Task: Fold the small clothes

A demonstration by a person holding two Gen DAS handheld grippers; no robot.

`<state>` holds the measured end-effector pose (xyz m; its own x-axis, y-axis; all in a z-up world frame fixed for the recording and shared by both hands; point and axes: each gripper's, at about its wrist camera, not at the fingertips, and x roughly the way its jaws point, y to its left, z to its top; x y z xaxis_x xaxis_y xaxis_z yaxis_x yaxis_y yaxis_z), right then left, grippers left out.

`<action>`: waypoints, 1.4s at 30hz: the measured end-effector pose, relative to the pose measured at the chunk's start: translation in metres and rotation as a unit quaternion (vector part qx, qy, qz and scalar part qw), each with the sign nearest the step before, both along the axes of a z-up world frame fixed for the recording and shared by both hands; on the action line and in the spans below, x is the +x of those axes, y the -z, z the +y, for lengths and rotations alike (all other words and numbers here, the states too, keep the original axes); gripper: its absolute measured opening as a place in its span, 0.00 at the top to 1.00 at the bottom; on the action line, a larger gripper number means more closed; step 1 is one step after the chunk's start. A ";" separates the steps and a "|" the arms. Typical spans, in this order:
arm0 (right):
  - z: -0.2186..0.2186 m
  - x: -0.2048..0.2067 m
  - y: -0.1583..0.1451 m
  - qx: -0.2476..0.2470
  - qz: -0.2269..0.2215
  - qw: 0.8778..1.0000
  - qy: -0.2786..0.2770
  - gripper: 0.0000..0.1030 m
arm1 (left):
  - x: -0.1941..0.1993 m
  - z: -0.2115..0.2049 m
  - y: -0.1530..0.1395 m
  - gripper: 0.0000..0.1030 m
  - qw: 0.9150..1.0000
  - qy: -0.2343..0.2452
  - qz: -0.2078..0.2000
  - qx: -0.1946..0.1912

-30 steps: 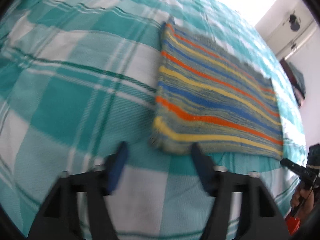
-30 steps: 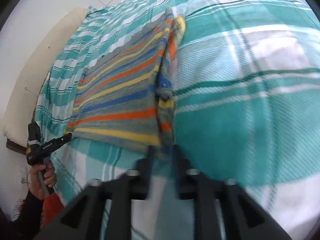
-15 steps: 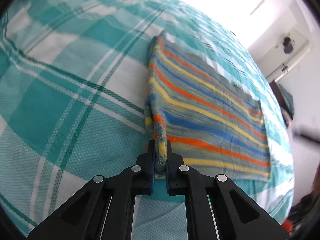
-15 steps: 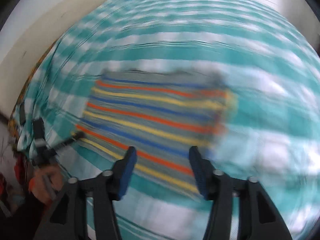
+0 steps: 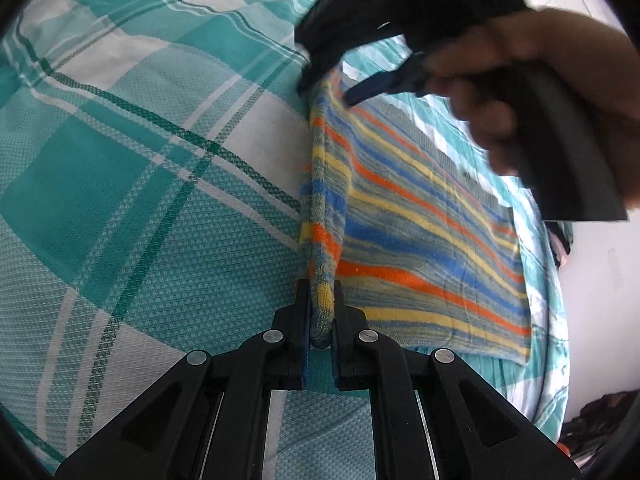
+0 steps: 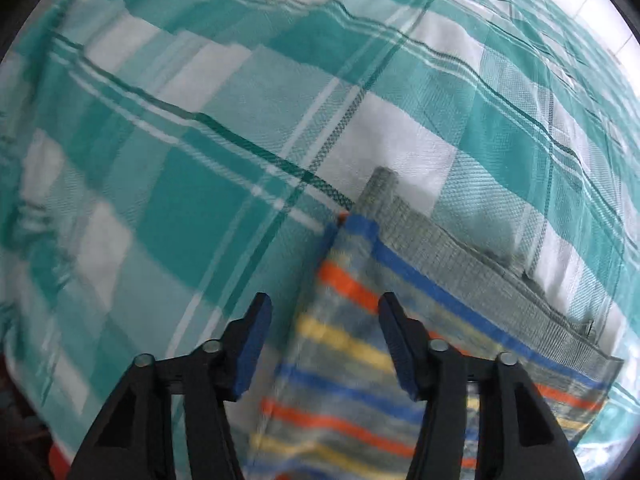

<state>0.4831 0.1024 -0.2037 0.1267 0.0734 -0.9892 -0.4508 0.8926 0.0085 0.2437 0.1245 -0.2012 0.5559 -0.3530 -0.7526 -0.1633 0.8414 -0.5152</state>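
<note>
Teal-and-white checked bedsheet (image 5: pixel 132 184) covers the bed, and the striped orange, yellow and blue knitted garment (image 5: pixel 432 240) lies on it. The left gripper (image 5: pixel 321 320), open a second ago, now has its fingers pinched on the garment's near corner, lifting that edge. The right gripper (image 6: pixel 325 344), shut near that side a second ago, has swung over the far grey-hemmed corner with its fingers spread wide and empty. Both corners look nearly ready for a fold.

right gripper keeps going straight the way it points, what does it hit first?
Probably the striped cloth: its raised edge sits between the open right gripper fingers. Beyond lies the checked bedsheet. Depth is unclear.
</note>
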 end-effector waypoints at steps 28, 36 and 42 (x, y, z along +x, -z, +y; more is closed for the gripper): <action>-0.343 -0.007 -0.072 0.211 -0.042 0.965 0.149 0.92 | 0.000 -0.220 -0.101 0.95 0.968 0.231 -0.100 0.014; -0.419 -0.012 -0.021 0.225 -0.036 0.956 0.185 0.92 | 0.008 -0.297 -0.067 0.95 0.954 0.288 -0.057 0.064; -0.447 -0.022 0.004 0.237 -0.023 0.947 0.214 0.81 | -0.002 -0.309 -0.050 0.80 0.943 0.321 -0.027 0.083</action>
<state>0.4607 -0.3442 -0.2081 0.2874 0.4393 -0.8511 -0.0572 0.8949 0.4426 0.2415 -0.1850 -0.1514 0.3061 -0.5101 -0.8038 0.4306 0.8272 -0.3610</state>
